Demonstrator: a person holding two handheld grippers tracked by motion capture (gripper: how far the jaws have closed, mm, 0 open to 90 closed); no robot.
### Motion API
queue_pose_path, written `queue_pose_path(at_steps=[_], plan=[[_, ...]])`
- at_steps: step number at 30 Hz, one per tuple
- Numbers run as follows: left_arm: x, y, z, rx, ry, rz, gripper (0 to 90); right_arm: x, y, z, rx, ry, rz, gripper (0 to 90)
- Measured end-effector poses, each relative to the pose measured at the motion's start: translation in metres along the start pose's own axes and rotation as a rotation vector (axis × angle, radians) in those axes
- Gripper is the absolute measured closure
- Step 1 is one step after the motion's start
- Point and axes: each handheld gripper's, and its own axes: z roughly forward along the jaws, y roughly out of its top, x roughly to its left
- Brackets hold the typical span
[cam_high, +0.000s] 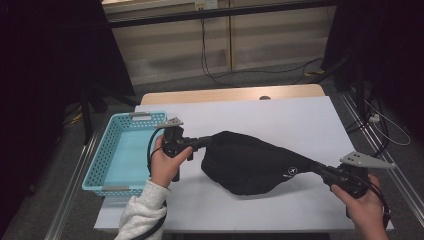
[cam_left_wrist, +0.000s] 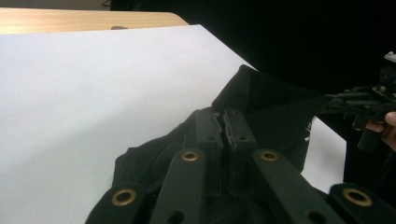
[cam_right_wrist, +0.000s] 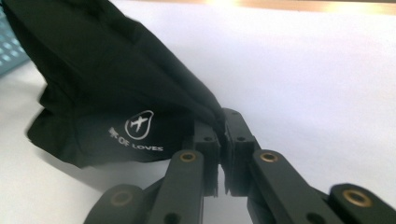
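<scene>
Two grippers, both clamped on the same black garment (cam_high: 255, 162). Left gripper (cam_high: 204, 141) pinches the cloth's left corner, just right of the turquoise basket (cam_high: 114, 150); its own view shows the jaws together with a fold of fabric squeezed between the pads. Right gripper (cam_high: 320, 171) pinches the opposite corner near the table's right front edge; in the right gripper view the jaws are closed on a tip of cloth (cam_right_wrist: 116, 88), and white print with a small plane logo (cam_right_wrist: 139, 125) is readable just left of the pinch.

Garment hangs stretched between the two grips, sagging in the middle onto the white sheet (cam_high: 280, 120) that covers the table. Its lower bulge rests on the sheet; the pinched corners sit higher. Same logo faces up near the right end in the high view.

Left hand (cam_high: 164, 167) wears a light grey sleeve (cam_high: 142, 212). The basket interior looks bare; the garment is outside it, not touching.
</scene>
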Motion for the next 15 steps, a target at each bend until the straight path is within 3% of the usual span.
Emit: queue_pose_path(at_steps=[8, 15], plan=[[0.003, 0.007, -0.001, 0.011, 0.024, -0.007, 87.0, 0.001, 0.017, -0.002, -0.020, 0.014, -0.017, 86.2], [0.009, 0.020, -0.013, 0.003, 0.051, -0.012, 87.2, 0.000, 0.038, 0.003, -0.017, 0.022, -0.026, 86.2]])
